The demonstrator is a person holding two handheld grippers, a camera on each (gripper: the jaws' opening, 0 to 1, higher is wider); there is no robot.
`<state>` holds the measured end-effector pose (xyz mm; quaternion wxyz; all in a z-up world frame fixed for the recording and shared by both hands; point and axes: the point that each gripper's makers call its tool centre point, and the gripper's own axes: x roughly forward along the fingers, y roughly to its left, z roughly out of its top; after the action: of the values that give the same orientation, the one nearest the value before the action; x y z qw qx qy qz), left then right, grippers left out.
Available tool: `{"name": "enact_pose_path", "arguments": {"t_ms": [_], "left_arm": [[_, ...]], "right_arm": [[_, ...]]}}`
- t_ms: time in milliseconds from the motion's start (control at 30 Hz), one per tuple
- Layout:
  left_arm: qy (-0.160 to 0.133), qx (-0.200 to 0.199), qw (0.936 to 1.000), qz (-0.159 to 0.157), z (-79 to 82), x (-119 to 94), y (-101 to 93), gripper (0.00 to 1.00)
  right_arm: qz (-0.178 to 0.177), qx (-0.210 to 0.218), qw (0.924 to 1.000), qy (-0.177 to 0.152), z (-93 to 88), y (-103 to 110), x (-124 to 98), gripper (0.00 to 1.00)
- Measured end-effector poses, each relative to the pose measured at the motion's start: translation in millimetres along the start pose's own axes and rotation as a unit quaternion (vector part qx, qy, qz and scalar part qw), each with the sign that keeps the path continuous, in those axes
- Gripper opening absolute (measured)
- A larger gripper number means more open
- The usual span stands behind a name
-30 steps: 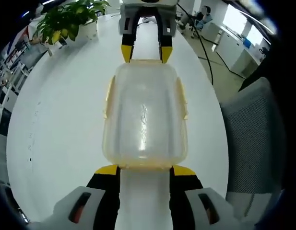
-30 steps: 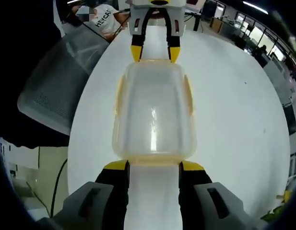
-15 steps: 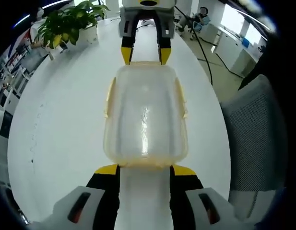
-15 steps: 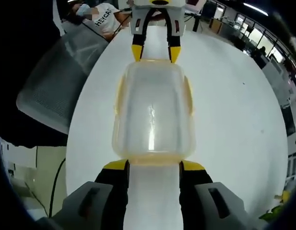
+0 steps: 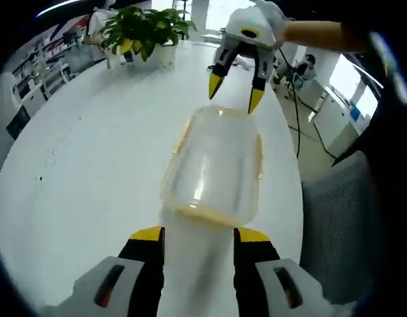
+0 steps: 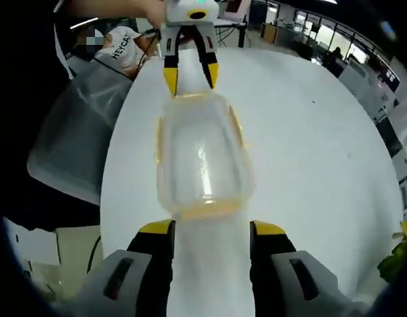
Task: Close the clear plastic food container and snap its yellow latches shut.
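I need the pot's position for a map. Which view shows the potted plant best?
The left gripper view: the potted plant stands whole on the white table. The right gripper view catches a few leaves at its edge.

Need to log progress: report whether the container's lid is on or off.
On. The clear lid covers the container and yellow latches line its sides; cannot tell if they are snapped.

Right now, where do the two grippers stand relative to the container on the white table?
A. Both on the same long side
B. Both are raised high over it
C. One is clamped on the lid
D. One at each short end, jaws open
D: the left gripper sits at the near end of the container and the right gripper at the far end, jaws apart.
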<state>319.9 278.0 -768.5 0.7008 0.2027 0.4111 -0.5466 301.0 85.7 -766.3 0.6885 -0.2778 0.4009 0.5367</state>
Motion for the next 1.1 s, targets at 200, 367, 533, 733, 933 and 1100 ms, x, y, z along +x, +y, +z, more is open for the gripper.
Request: {"name": "enact_pose_path", "arguments": {"t_ms": [200,367,533,733,933,1100], "left_arm": [[-0.038,-0.104,0.9935,0.026,1.8,-2,5.0,0.36],[-0.088,-0.206,0.9745,0.02,10.1,3,1.0,0.34],[-0.136,-0.287,0.9482,0.007,20.0,6,-3.6,0.33],[-0.115,-0.279,0.9527,0.032,5.3,15,-5.2,0.27],[-0.11,-0.264,0.9573,0.042,3.5,17,-8.8,0.19],[-0.115,-0.268,0.955,0.051,4.4,18,-8.6,0.18]], "right_arm": [[-0.025,0.105,0.9931,-0.045,13.2,-6,-10,0.45],[-0.027,0.194,0.9772,-0.081,19.7,-4,-9,0.43],[-0.044,0.245,0.9635,-0.099,13.2,0,0,0.4],[-0.031,0.283,0.9522,-0.11,2.1,11,16,0.35],[-0.015,0.291,0.9497,-0.116,8.7,17,21,0.28],[-0.012,0.286,0.95,-0.125,7.0,17,20,0.26]]}}
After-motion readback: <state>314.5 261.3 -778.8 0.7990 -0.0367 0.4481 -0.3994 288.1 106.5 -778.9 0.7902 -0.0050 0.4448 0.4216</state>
